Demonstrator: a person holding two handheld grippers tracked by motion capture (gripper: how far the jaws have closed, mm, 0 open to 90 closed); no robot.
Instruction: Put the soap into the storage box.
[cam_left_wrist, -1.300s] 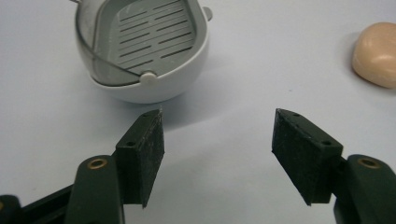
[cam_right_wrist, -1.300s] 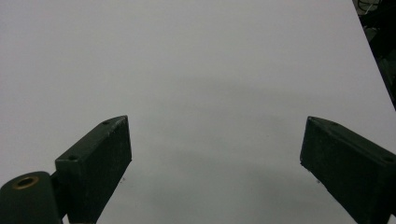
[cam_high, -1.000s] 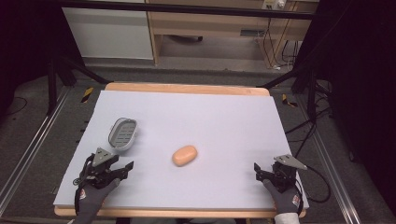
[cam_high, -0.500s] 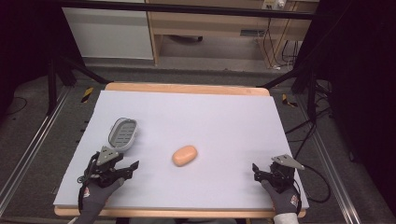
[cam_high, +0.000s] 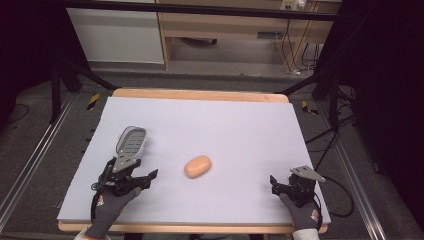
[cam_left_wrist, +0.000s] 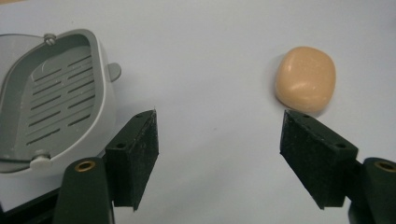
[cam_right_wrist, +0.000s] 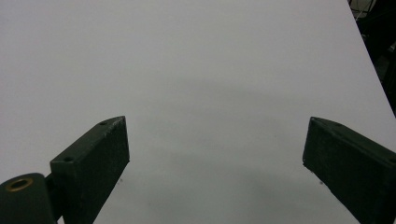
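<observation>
Grey slotted soap dish (cam_high: 132, 141) sits on the table (cam_high: 240, 125) at left, empty, its near end just by the L gripper (cam_high: 132, 181); in the left gripper view the dish (cam_left_wrist: 51, 98) lies ahead-left beside the left jaw. L gripper low near table's front-left edge, held by a gloved hand (cam_high: 107, 210), jaws wide, nothing between them. Orange soap bar (cam_high: 197, 166) lies flat on table just right of L gripper, near centre-front, apart from dish; in the left gripper view the bar (cam_left_wrist: 306, 78) is just beyond the right jaw tip, not touching as far as I can tell. R gripper (cam_high: 286, 186) at front-right corner, well apart from bar, jaws wide, bare table (cam_right_wrist: 196, 79) ahead.
</observation>
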